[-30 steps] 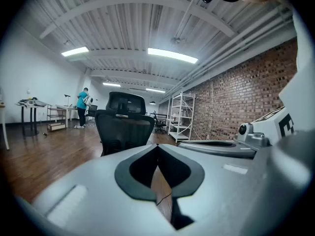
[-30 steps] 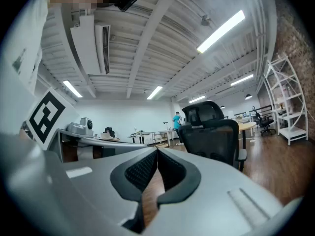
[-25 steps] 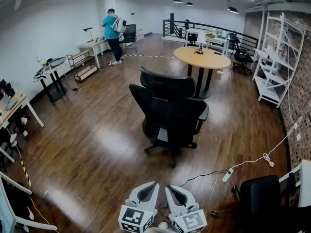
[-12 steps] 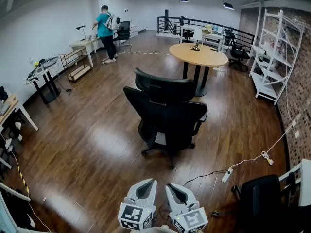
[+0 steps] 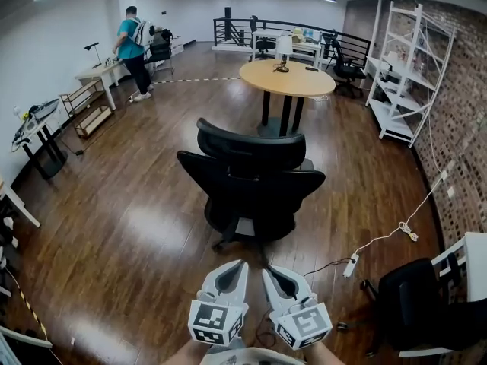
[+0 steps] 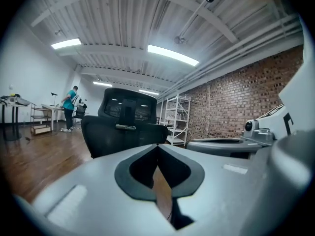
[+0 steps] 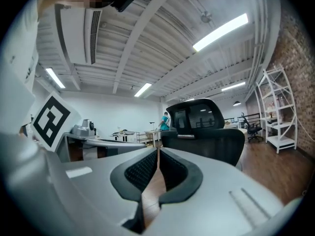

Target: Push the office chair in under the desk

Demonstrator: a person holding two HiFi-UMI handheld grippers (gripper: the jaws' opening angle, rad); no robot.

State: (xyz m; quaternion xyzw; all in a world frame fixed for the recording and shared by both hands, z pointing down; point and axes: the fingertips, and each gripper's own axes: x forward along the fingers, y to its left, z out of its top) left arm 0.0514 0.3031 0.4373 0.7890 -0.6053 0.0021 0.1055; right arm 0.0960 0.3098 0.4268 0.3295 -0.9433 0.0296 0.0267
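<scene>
Open wooden floor (image 5: pixel 129 226) spreads widest toward 9 o'clock. The round table (image 5: pixel 289 80) stands at 12 o'clock. The office chair (image 5: pixel 251 175) sits mid-floor, clear of the table's edge. At 6 o'clock the left gripper (image 5: pixel 239 266) and right gripper (image 5: pixel 268 271) are closed tight, empty, and short of the chair's back.

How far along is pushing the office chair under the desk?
Done: nothing; the black high-backed office chair stands on open floor, apart from the round wooden desk. In hand: the left claw and right claw, both shut and empty, are short of its backrest. Left: contact and the whole push.
</scene>
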